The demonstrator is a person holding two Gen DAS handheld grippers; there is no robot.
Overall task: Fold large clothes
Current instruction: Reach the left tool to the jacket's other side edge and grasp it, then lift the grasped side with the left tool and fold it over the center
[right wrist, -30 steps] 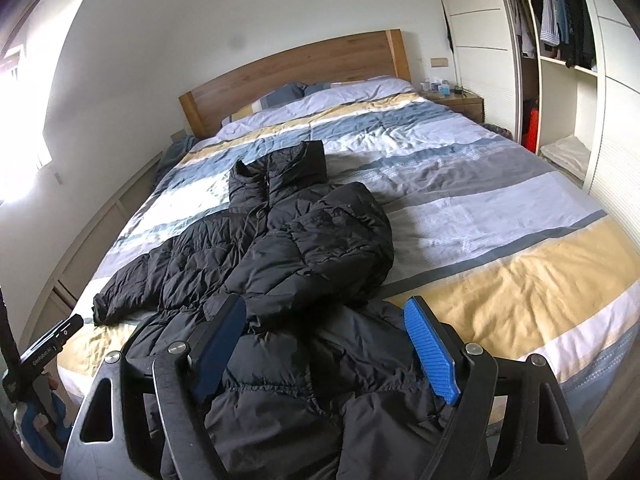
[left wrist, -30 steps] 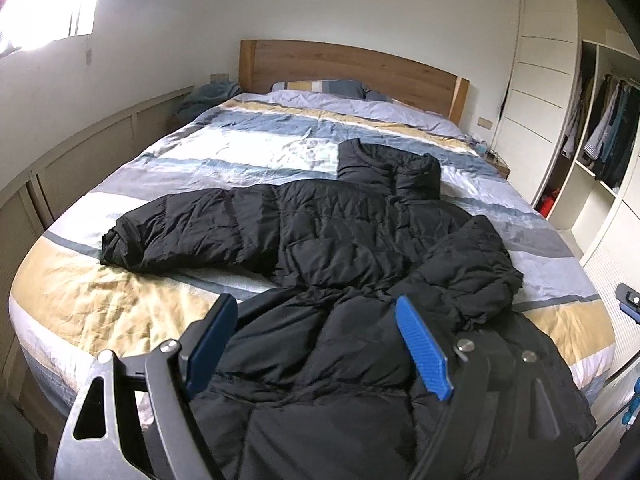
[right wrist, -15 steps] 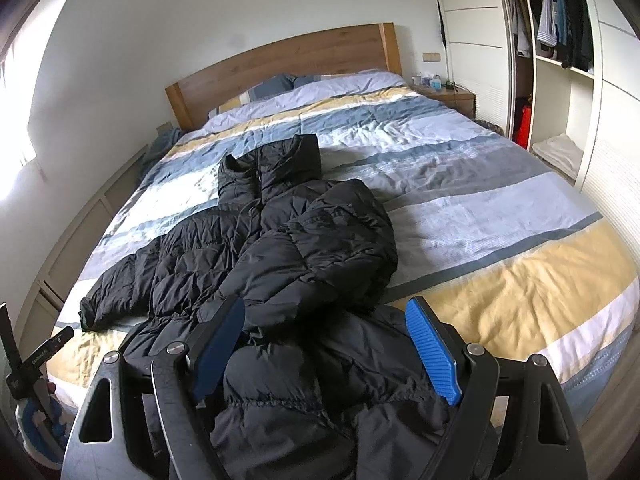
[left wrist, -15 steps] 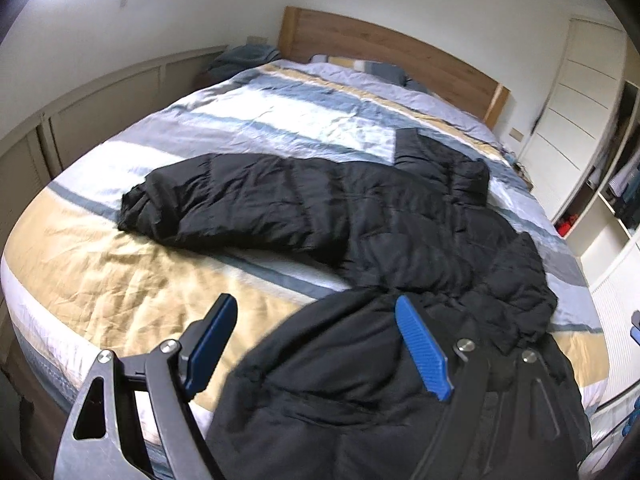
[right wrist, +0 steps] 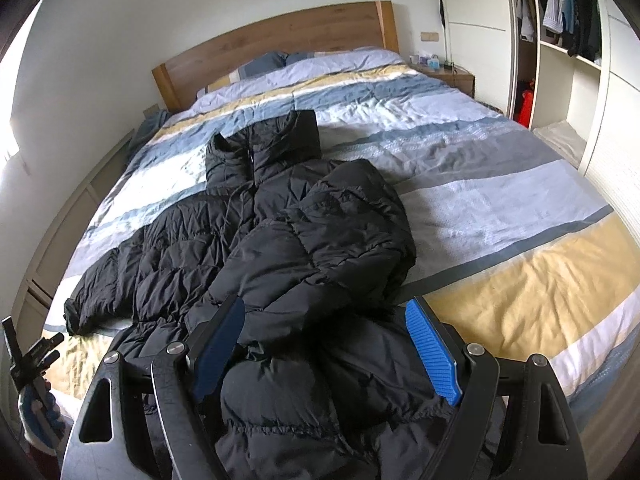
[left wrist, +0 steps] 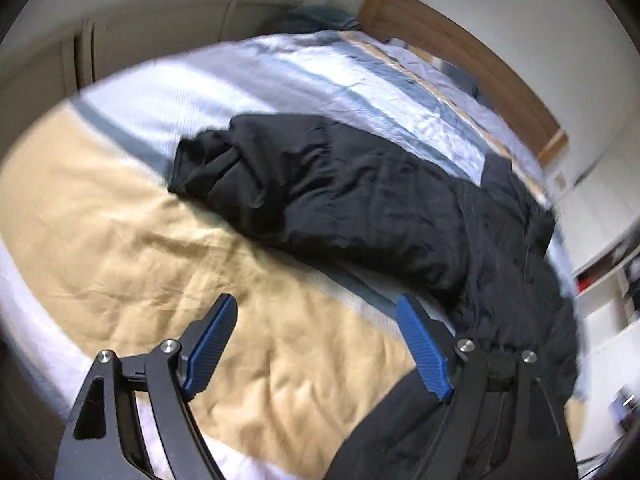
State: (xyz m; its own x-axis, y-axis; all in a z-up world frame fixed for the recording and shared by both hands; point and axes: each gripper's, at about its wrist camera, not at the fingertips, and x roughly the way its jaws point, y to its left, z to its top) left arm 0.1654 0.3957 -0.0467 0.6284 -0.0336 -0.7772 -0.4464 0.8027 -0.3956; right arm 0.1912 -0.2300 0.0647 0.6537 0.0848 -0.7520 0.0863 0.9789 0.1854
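The bed [right wrist: 500,184] has a wooden headboard [right wrist: 280,40] and carries a striped duvet [right wrist: 520,272] in yellow, white, grey and blue bands. Pillows [right wrist: 280,60] lie at the headboard end. A black puffer jacket [right wrist: 304,240] lies directly on the duvet, one sleeve [left wrist: 288,176] extended sideways across the yellow and white bands.

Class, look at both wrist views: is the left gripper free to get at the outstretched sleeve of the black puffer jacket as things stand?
Probably yes. The left gripper is open over bare duvet, and nothing lies between it and the sleeve ahead.
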